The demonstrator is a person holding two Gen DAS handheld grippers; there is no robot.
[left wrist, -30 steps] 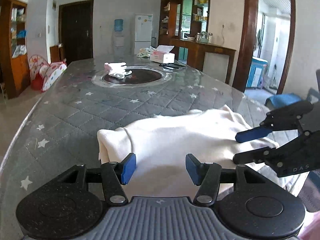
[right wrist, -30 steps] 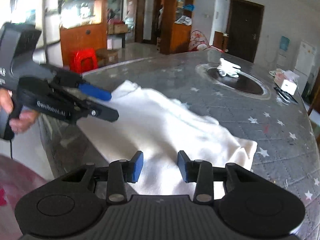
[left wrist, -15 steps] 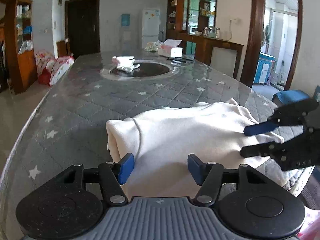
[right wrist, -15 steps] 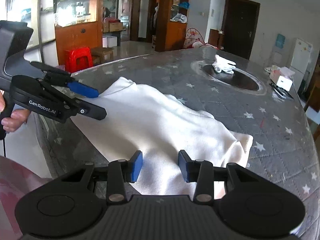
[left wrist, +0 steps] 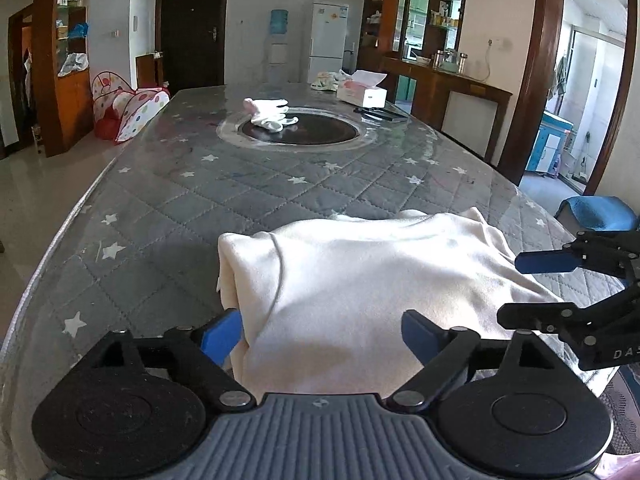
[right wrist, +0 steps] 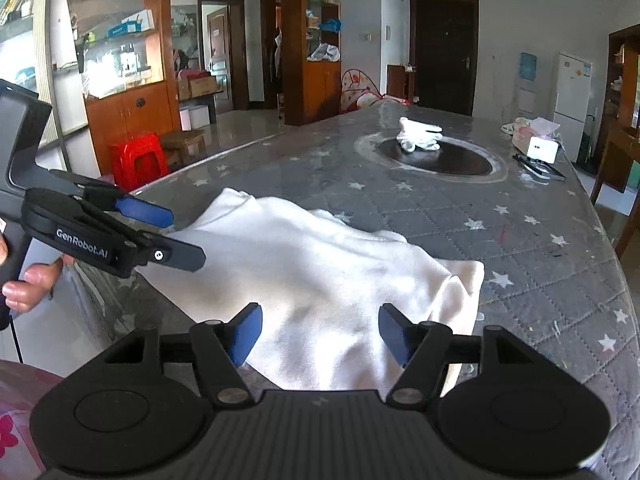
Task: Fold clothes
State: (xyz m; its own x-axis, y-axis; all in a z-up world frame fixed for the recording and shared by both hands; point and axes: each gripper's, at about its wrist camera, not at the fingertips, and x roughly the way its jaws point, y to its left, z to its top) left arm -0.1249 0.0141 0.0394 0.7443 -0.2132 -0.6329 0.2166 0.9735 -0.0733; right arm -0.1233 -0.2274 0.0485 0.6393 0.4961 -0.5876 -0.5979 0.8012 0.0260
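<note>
A white garment [left wrist: 360, 280] lies folded in a heap at the near end of the grey star-quilted table [left wrist: 180, 208], its rolled edge on the left. My left gripper [left wrist: 320, 336] hovers open at its near edge, blue pads spread on either side of the cloth. My right gripper [left wrist: 528, 288] stands open at the garment's right end. In the right wrist view the garment [right wrist: 320, 264] spreads ahead of the open right gripper [right wrist: 320, 332]. The left gripper [right wrist: 186, 236] is open over the cloth's left end, held by a hand [right wrist: 28, 284]. Neither grips the cloth.
White gloves [left wrist: 270, 114] lie on a dark round inset mid-table. A tissue box [left wrist: 362, 94] and a dark flat item [left wrist: 380, 112] sit at the far end. A red stool [right wrist: 138, 158] stands on the floor left; a blue seat [left wrist: 600, 214] stands right of the table.
Both grippers' fingers have spread wider apart. Both cameras have drawn back and risen slightly, so the garment sits a little farther from the pads.
</note>
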